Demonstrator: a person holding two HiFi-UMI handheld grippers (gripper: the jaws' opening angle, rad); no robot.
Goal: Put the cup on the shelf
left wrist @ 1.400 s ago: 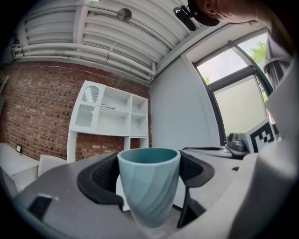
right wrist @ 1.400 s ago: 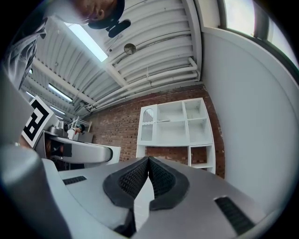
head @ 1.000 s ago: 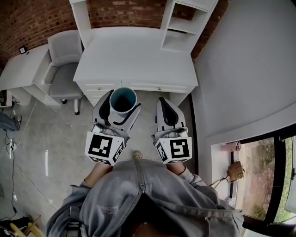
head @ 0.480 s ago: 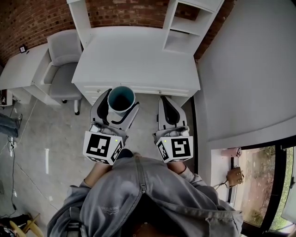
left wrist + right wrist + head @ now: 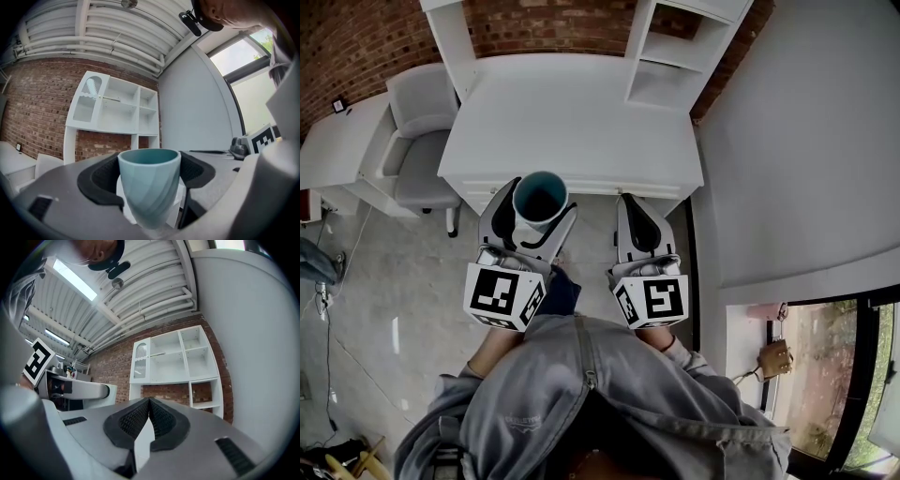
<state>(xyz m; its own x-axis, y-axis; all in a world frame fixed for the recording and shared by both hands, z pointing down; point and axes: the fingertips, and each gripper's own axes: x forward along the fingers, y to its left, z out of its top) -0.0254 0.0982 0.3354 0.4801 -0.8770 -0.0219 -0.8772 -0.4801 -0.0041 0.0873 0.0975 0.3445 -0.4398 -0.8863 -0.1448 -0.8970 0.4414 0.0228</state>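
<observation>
While the person stands facing the white table, the left tool grips a teal cup between its black pads, one pressed to each side of the cup's wall. The cup is upright with its mouth up. It is held in the air, and in the head view it lies over the table's front edge, left of the middle.

The right tool is closed with nothing in it. Its own view shows the two ribbed pads meeting along a single seam. It is level with the left tool and just to its right, over the floor in front of the table.

The shelf is a white unit of open compartments. It stands at the table's back right corner against the brick wall, well apart from the cup. A grey chair sits at the table's left end, and a plain pale wall runs along the right.
</observation>
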